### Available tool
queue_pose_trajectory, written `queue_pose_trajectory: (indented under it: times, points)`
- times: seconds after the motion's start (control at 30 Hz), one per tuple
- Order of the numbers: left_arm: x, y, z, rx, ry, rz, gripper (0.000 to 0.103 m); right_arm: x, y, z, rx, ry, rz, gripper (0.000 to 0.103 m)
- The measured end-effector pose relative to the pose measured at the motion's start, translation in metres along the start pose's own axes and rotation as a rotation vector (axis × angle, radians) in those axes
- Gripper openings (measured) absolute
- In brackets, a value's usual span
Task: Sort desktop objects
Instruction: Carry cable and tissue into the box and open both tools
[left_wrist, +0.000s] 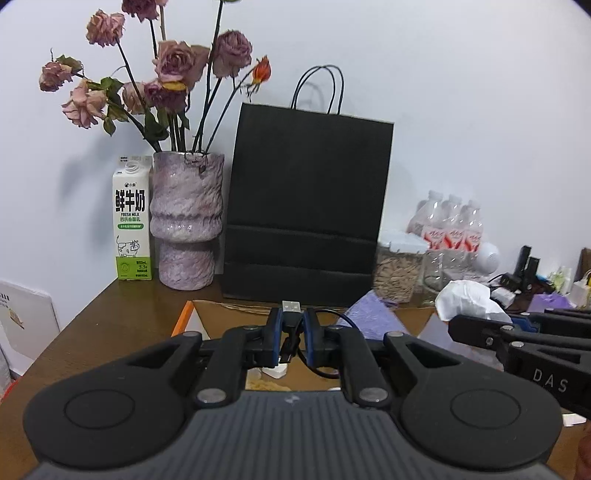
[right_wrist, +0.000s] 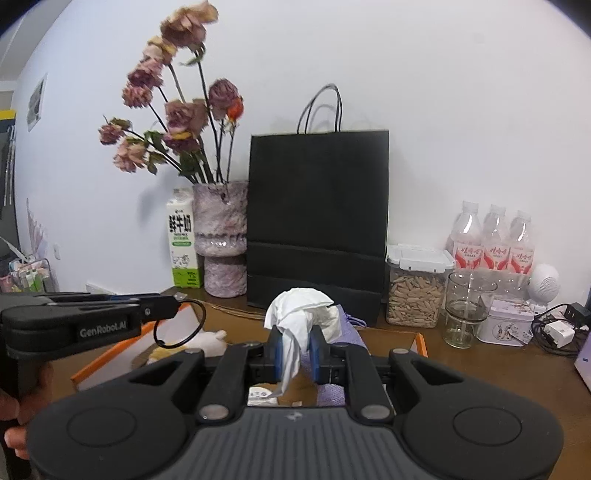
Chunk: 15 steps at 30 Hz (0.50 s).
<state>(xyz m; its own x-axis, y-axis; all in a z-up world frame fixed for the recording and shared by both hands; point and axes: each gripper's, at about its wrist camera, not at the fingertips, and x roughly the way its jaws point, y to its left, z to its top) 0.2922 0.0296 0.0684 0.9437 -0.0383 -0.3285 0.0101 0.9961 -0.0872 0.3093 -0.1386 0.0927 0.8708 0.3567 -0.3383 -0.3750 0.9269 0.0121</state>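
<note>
My left gripper (left_wrist: 291, 320) is shut on a black USB cable (left_wrist: 290, 309); its silver plug sticks up between the fingertips and a loop hangs below. It also shows in the right wrist view (right_wrist: 177, 297), at the left, with the cable loop (right_wrist: 181, 325) hanging. My right gripper (right_wrist: 295, 343) is shut on a crumpled white tissue (right_wrist: 301, 312), held above an orange-edged cardboard box (right_wrist: 110, 356). The tissue also shows in the left wrist view (left_wrist: 467, 299) at the right. A purple cloth (left_wrist: 371, 317) lies in the box.
At the back stand a milk carton (left_wrist: 132, 225), a purple vase (left_wrist: 187, 218) of dried roses, a black paper bag (left_wrist: 308, 206), a jar of seeds (right_wrist: 415, 291), a glass cup (right_wrist: 467, 308), three bottles (right_wrist: 493, 240), a tin (right_wrist: 506, 323) and a charger (right_wrist: 559, 330).
</note>
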Motion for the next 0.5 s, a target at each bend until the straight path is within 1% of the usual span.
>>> queue_pose_trajectory:
  times: [0.23,0.3,0.37,0.5]
  points:
    - [0.029,-0.005,-0.01,0.046,0.034,0.025,0.013,0.031,-0.011,-0.01,-0.001,0.073,-0.016,0.013]
    - [0.036,-0.007,-0.014,0.066,0.056,0.038,0.013,0.037,-0.013,-0.015,-0.002,0.096,-0.025,0.013]
    - [0.04,-0.009,-0.017,0.09,0.063,0.049,0.013,0.042,-0.013,-0.019,-0.006,0.114,-0.029,0.013]
    - [0.043,-0.01,-0.02,0.099,0.071,0.044,0.013,0.051,-0.012,-0.026,-0.014,0.144,-0.033,0.013]
